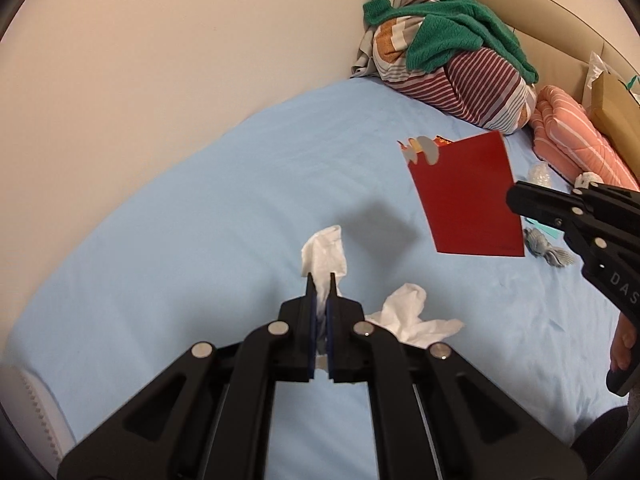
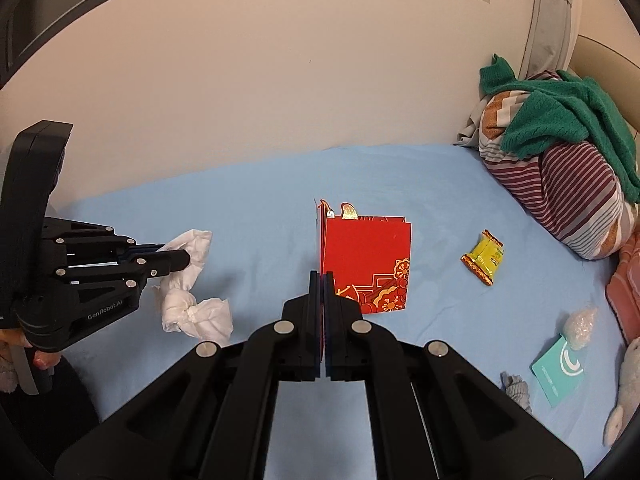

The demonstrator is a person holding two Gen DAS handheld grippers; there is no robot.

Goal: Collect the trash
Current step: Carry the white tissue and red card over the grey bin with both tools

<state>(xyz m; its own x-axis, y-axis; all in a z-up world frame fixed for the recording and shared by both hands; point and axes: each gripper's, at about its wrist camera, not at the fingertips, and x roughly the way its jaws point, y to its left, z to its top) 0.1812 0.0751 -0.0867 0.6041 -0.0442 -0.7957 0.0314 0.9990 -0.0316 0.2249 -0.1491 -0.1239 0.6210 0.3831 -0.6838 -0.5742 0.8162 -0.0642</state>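
Note:
My left gripper [image 1: 321, 277] is shut on a crumpled white tissue [image 1: 324, 254] and holds it above the blue bed sheet [image 1: 200, 220]; it also shows in the right wrist view [image 2: 188, 258]. A second white tissue [image 1: 408, 316] lies on the sheet just right of it, also seen in the right wrist view [image 2: 200, 316]. My right gripper [image 2: 321, 276] is shut on a red paper bag with gold patterns [image 2: 372, 264] and holds it upright over the bed; the bag shows in the left wrist view [image 1: 468, 196].
A yellow snack wrapper [image 2: 484, 256], a teal card [image 2: 560, 372], a clear plastic scrap [image 2: 582, 322] and a small grey item [image 2: 516, 390] lie on the sheet at right. A striped bundle with a green sweater [image 2: 568, 160] and a pink folded blanket [image 1: 580, 140] sit by the headboard.

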